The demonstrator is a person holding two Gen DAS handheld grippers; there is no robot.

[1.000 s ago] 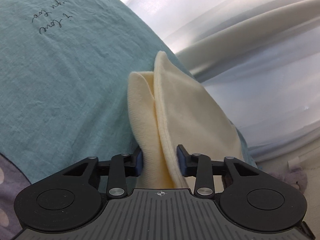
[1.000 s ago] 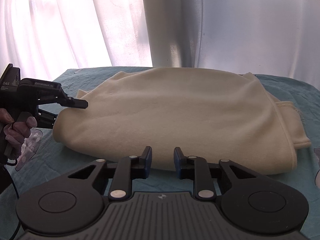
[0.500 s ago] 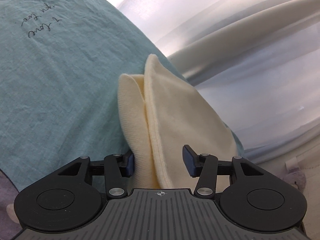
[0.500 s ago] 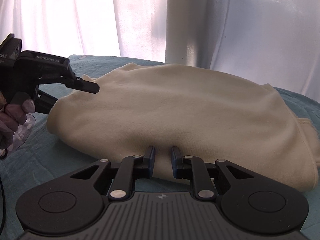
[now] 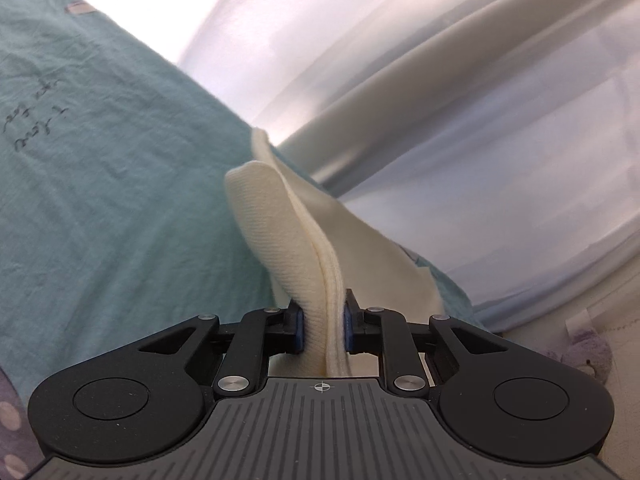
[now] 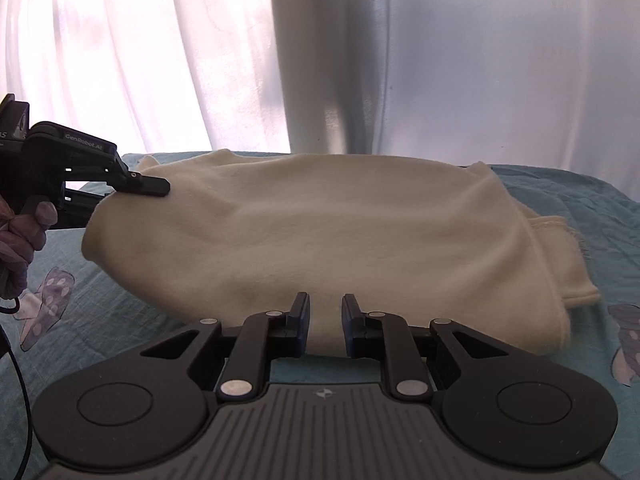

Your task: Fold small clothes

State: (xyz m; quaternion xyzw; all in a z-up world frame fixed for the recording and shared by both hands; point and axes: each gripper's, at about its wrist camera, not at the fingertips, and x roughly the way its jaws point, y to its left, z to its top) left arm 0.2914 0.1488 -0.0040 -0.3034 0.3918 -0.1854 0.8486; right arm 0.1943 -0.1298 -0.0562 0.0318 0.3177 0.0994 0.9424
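Since half-second-ago frame, left gripper (image 5: 324,328) closing, now pinching cream garment (image 6: 320,236) edge. Right gripper (image 6: 325,326) standing slightly open, holding nothing, just beside garment's near edge. Garment lying on teal sheet (image 6: 568,208), long axis running left-right. Risk: thin layers slipping out, undoing fold.

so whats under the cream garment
The cream garment lies on a teal bedsheet that shows all around it. Anything directly beneath it is covered, so cannot be seen.
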